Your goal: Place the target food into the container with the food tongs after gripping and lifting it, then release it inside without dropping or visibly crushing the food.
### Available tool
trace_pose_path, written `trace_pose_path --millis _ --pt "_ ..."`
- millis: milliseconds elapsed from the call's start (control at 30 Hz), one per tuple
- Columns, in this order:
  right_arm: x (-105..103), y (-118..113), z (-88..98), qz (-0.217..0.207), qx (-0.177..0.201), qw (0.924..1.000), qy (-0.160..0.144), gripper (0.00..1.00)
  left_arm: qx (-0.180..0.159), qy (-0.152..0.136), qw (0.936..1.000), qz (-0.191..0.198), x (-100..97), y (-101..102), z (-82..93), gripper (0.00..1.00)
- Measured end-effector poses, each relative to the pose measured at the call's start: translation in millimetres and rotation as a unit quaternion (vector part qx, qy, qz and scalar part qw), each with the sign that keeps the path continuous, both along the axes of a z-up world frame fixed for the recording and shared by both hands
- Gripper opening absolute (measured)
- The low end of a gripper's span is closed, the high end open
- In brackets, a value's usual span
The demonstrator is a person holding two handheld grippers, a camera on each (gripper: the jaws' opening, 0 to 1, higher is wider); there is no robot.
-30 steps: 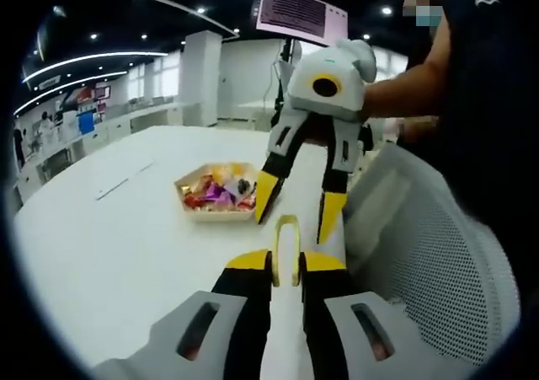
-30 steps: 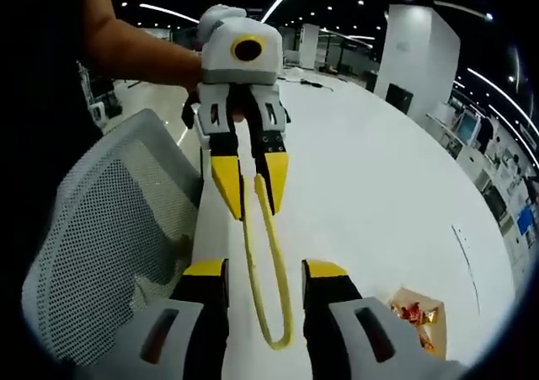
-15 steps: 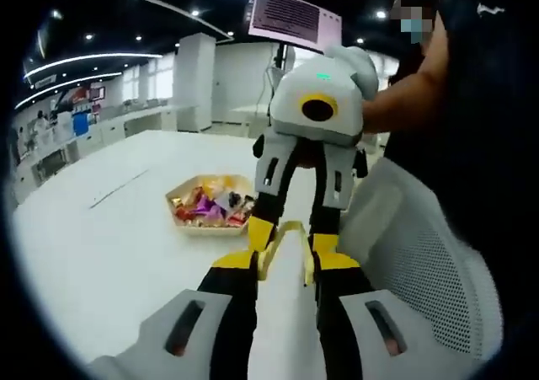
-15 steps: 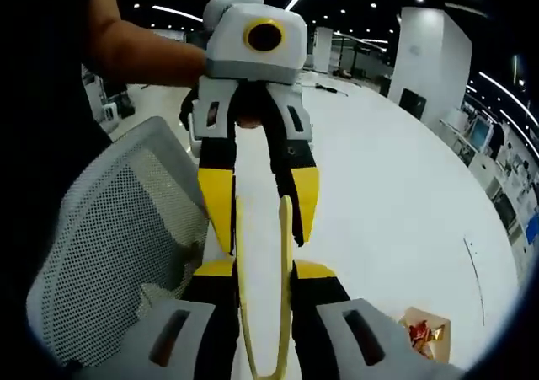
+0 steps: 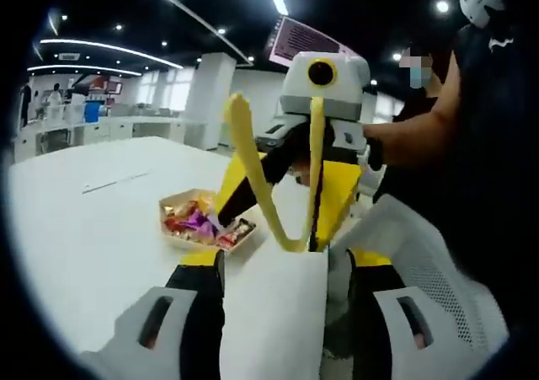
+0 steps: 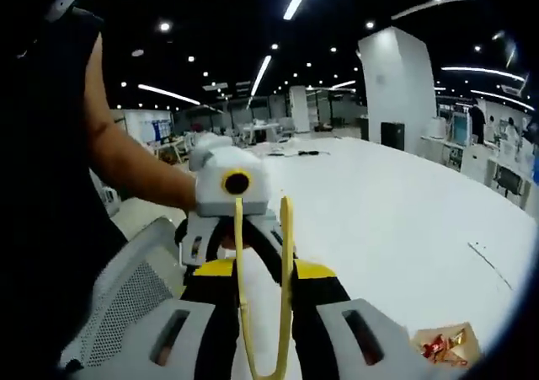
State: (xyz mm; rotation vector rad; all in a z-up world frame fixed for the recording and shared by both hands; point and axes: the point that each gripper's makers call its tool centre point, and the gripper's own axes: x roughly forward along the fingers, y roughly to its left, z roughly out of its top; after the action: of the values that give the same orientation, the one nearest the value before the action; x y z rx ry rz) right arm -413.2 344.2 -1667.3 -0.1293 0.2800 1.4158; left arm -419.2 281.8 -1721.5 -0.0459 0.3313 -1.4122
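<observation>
Yellow food tongs [image 6: 263, 313] stand between the jaws of my right gripper [image 6: 265, 270], which is shut on their two arms, hinge end nearest the camera. In the left gripper view the tongs [image 5: 295, 228] form a V, hinge low, tips pointing up, with the right gripper [image 5: 290, 203] reaching in from beyond them. My left gripper [image 5: 285, 258] is open, its jaws wide apart on either side of the hinge and not touching it. A small tray of wrapped sweets [image 5: 202, 222] lies on the white table [image 5: 93, 220], to the left of both grippers; the same tray [image 6: 442, 346] appears at the lower right.
A grey mesh chair back [image 5: 429, 270] stands close on the right of the left gripper view, and the chair [image 6: 118, 304] is lower left in the right gripper view. A person's arm [image 5: 404, 136] holds the right gripper. The table stretches far and bare behind the tray.
The left gripper, shut on the tongs a second ago, has opened and let go. The right gripper closed on the tongs and now carries them, tips tilted upward.
</observation>
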Motion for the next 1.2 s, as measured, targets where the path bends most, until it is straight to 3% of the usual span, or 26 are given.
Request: trace_pose_path --millis 167,233,300,500,600,633,667,733,800,867,1000,1133,1167,1200 --pt "1 -3 5.8 -0.004 0.017 0.9998 -0.004 0.23 -0.037 -0.002 0.9992 -0.011 0.8 -7 18.0 0.21" --pt "5 -8 7.9 -0.012 0.031 0.9994 0.008 0.23 -0.027 0.004 0.9996 -0.012 -1.8 -6 16.3 0.14" --pt "4 -10 11.4 -0.016 0.055 0.9981 0.023 0.23 -0.026 0.007 0.9995 -0.017 -3.5 -4 15.4 0.13" --pt "4 -18 3.2 -0.024 0.056 0.9977 0.029 0.24 0.022 0.01 0.9995 -0.021 -2.0 13 5.7 0.13" --pt "7 -26 -10.7 -0.03 0.029 0.9988 0.027 0.25 0.06 -0.006 0.998 -0.02 -0.2 26 -2.1 0.13" --pt "5 -29 -22.0 -0.028 0.007 0.9991 0.03 0.26 0.096 -0.009 0.9951 -0.024 -1.3 32 -9.9 0.13" --pt "5 -30 -28.2 -0.031 -0.002 0.9993 0.019 0.26 0.108 -0.017 0.9938 -0.018 0.6 33 -11.5 0.13" --pt "1 -31 -37.9 -0.028 -0.013 0.9989 0.036 0.27 0.142 -0.029 0.9886 -0.038 -7.2 34 -19.2 0.12" --pt "0 -32 -50.9 -0.031 -0.036 0.9983 0.033 0.28 0.179 -0.051 0.9816 -0.043 -5.6 38 -28.7 0.12" --pt "-1 -39 -72.2 -0.036 -0.087 0.9953 0.023 0.3 0.216 -0.053 0.9737 -0.049 -5.4 43 -40.5 0.12" --pt "-3 -44 -92.1 -0.049 -0.115 0.992 0.017 0.54 0.276 -0.066 0.956 -0.075 -6.5 50 -58.9 0.12" --pt "0 -59 -113.5 -0.061 -0.169 0.9837 -0.005 0.59 0.345 -0.078 0.9301 -0.099 -3.1 60 -83.3 0.12" --pt "-1 -63 -119.3 -0.065 -0.18 0.9816 -0.006 0.61 0.353 -0.078 0.9268 -0.101 -1.3 61 -87.8 0.12" --pt "-2 -63 -120.9 -0.066 -0.179 0.9817 -0.005 0.62 0.373 -0.087 0.918 -0.105 3.3 65 -95.5 0.12"
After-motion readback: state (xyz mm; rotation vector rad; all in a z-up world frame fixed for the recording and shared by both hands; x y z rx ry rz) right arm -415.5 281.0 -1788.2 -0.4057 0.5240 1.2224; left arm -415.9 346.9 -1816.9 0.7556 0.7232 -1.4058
